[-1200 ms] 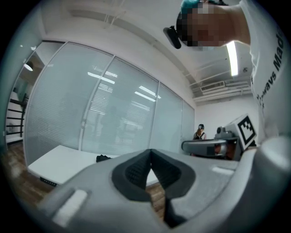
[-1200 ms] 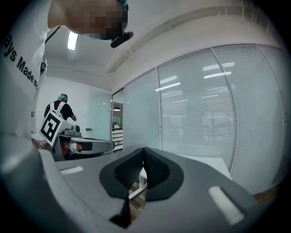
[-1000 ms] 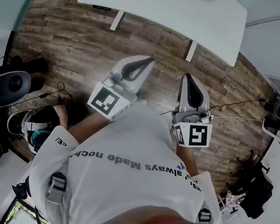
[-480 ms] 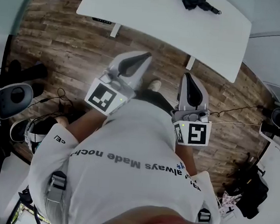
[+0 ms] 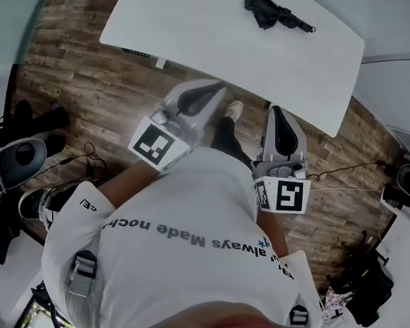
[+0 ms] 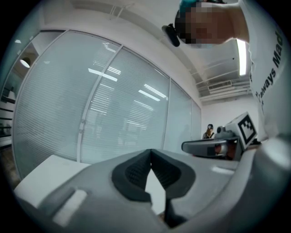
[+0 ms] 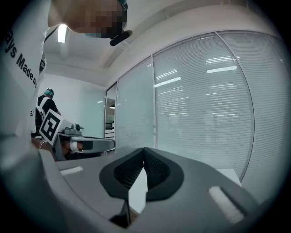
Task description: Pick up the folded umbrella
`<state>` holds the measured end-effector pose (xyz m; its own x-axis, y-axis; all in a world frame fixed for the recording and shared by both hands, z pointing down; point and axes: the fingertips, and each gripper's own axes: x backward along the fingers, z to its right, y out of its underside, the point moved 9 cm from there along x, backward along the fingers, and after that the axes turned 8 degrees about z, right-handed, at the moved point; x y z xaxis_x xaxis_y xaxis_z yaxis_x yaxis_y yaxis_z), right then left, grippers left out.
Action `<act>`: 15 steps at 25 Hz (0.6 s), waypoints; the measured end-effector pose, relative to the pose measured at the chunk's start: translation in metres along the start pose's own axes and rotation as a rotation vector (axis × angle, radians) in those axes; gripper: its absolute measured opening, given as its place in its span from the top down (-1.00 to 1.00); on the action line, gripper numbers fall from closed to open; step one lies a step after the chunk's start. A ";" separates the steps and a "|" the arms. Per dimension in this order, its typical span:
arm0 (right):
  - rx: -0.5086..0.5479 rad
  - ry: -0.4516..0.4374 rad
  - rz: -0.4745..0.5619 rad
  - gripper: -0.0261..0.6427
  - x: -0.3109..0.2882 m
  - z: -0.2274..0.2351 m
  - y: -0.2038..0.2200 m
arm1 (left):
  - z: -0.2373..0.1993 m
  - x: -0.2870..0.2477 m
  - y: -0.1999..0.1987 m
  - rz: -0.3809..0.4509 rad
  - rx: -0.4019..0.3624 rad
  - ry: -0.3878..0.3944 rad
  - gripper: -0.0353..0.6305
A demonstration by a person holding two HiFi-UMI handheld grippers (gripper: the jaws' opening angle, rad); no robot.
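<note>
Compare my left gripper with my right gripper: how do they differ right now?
In the head view, the left gripper slants diagonally toward the right gripper, which points straight at the table. The left marker cube shows one face, while the right marker cube shows two. Both grippers are shut, empty, and well short of the folded umbrella.

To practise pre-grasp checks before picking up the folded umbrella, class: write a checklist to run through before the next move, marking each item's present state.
1. Folded umbrella in view, on the white table: ok.
2. Nothing lying on the umbrella: ok.
3. Left gripper jaws open for grasping: not ok, shut and empty.
4. Right gripper jaws open: not ok, shut and empty.
5. Grippers at the umbrella: not ok, both well short of it.
6. Umbrella fastened so it won't unfurl: cannot tell.
</note>
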<state>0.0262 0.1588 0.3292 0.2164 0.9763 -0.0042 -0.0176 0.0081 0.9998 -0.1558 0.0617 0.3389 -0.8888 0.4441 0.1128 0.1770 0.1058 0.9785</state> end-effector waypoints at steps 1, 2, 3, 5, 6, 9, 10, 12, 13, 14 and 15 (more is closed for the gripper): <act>0.000 0.001 0.003 0.92 -0.006 0.013 -0.001 | -0.003 -0.015 0.000 -0.001 -0.003 0.001 0.89; 0.000 0.003 0.007 0.92 -0.012 0.028 -0.002 | -0.006 -0.030 0.000 -0.001 -0.007 0.003 0.89; 0.000 0.006 0.010 0.92 -0.018 0.044 -0.004 | -0.009 -0.047 -0.001 -0.002 -0.012 0.005 0.89; -0.003 0.009 0.015 0.92 -0.028 0.077 -0.006 | -0.011 -0.082 -0.001 -0.006 -0.021 0.009 0.89; -0.004 0.009 0.015 0.92 -0.032 0.094 -0.007 | -0.012 -0.100 -0.001 -0.007 -0.025 0.010 0.89; -0.002 0.003 0.013 0.92 -0.040 0.144 -0.011 | -0.008 -0.151 -0.001 -0.009 -0.033 0.013 0.89; -0.003 0.002 0.014 0.92 -0.043 0.160 -0.012 | -0.007 -0.166 0.001 -0.012 -0.033 0.013 0.89; -0.009 0.000 0.015 0.92 -0.052 0.188 -0.011 | -0.009 -0.194 0.005 -0.018 -0.032 0.009 0.89; -0.013 -0.001 0.014 0.92 -0.057 0.199 -0.011 | -0.010 -0.206 0.006 -0.019 -0.031 0.006 0.89; -0.016 -0.005 0.013 0.92 -0.061 0.210 -0.010 | -0.012 -0.217 0.008 -0.020 -0.030 0.002 0.89; -0.018 -0.010 0.012 0.92 -0.065 0.219 -0.009 | -0.014 -0.226 0.011 -0.023 -0.029 -0.003 0.89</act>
<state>0.2259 0.0475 0.3246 0.2262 0.9740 0.0080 -0.0375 0.0006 0.9993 0.0414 -0.0499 0.3261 -0.8913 0.4443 0.0899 0.1441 0.0898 0.9855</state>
